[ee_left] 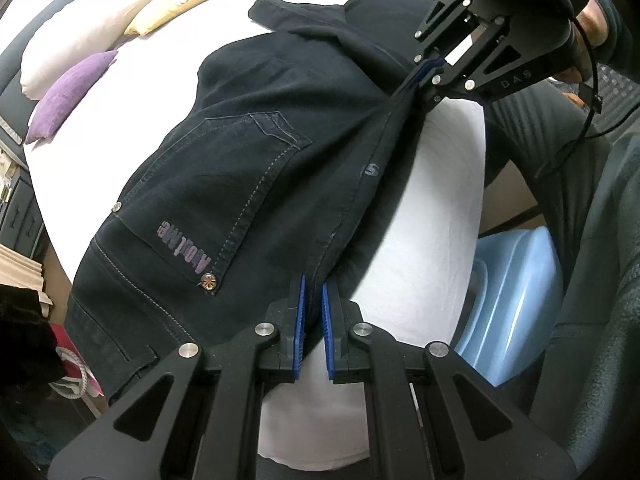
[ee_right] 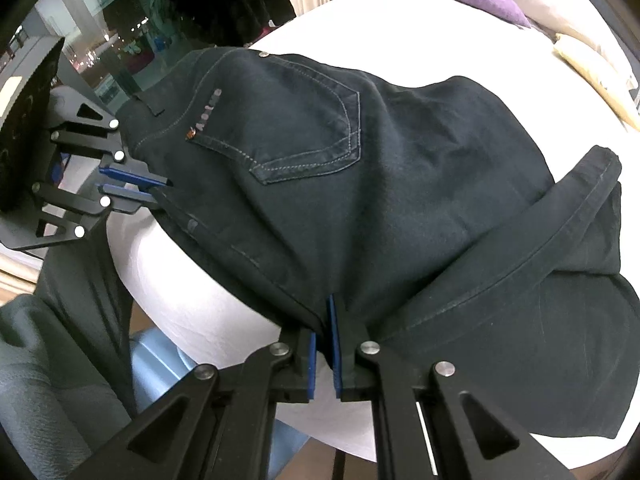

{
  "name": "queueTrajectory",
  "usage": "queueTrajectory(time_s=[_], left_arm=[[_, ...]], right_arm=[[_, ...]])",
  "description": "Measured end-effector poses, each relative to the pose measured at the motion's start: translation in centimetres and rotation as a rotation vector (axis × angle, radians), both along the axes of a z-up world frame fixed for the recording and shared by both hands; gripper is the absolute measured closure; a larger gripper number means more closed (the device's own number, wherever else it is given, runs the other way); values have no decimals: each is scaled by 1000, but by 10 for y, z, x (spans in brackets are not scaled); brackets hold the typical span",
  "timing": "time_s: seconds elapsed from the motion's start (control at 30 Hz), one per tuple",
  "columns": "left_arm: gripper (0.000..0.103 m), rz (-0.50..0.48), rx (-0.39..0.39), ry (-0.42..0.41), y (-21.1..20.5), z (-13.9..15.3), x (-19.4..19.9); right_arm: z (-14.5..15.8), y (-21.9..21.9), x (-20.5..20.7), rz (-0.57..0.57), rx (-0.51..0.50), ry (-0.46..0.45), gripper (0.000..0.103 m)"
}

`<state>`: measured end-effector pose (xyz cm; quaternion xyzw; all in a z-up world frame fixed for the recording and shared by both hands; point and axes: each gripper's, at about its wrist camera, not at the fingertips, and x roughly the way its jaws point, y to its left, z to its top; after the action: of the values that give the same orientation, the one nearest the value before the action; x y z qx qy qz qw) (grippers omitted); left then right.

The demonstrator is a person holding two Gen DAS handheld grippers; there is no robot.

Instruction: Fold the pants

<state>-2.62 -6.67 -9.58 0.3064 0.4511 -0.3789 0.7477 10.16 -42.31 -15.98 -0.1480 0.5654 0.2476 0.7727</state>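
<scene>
The left tool [ee_left: 313,292] points steeply down at the bed [ee_left: 420,208], its blue pads clenched on the seam edge of the dark pants [ee_left: 248,168] close to the waistband. In its own view it enters from 6 o'clock; in the right wrist view the same tool [ee_right: 160,188] comes in from 9 o'clock, gripping that edge of the cloth.

The right tool [ee_right: 325,320] also tilts steeply downward and is clenched on the same edge of the pants further along, towards the legs. From the left wrist view it sits at 1 o'clock [ee_left: 426,66], with the person's hand [ee_left: 592,28] wrapped round its handle and a dark sleeve behind it. The edge runs taut between the two tools.

The pants lie on the white bed, back pocket [ee_left: 224,200] facing up, with the leg part folded over at the far end [ee_right: 560,240]. The held edge is at the near side of the bed, where the sheet curves down.

A light blue bin [ee_left: 516,304] stands on the floor beside the bed at 4 o'clock in the left wrist view; its contents cannot be made out.

Beyond the pants, a broad stretch of bare sheet runs towards a purple cushion [ee_left: 72,92], a white pillow [ee_left: 88,36] and a yellow pillow [ee_left: 180,4] at 10 to 11 o'clock.
</scene>
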Motion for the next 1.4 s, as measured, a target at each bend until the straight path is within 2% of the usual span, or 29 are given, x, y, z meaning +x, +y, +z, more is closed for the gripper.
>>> queueTrajectory(time_s=[0.23, 0.37, 0.53, 0.77, 0.9, 0.93, 1.03, 1.13, 1.2, 1.3, 1.4], left_arm=[[93, 27, -8, 1, 3, -10, 3], [92, 58, -30, -4, 5, -11, -1], [87, 107, -71, 69, 18, 1, 0], [86, 226, -93, 127, 44, 15, 10], [86, 231, -202, 147, 38, 45, 8], [86, 233, -235, 149, 36, 53, 8], [86, 265, -318, 152, 26, 63, 20], [86, 334, -336, 184, 6, 45, 48], [86, 376, -341, 227, -1, 24, 68], [87, 475, -270, 282, -1, -17, 100], [87, 558, -385, 368, 17, -32, 116]], right_arm=[[-9, 7, 2, -7, -20, -16, 94], [-5, 13, -9, -5, -43, -67, 90], [-8, 16, -22, -27, -14, -73, 83], [-13, 1, -23, -54, 20, -62, 76], [-13, -3, -28, -67, 18, -63, 73], [-13, -2, -28, -70, 27, -56, 67], [-14, 4, -29, -56, 83, -28, 33], [-21, 15, -33, -34, 37, -52, 30], [-21, 18, -35, -35, 49, -59, 28], [-16, 12, -36, -59, 105, -41, 28], [-2, -8, -38, -102, 214, -16, 29]])
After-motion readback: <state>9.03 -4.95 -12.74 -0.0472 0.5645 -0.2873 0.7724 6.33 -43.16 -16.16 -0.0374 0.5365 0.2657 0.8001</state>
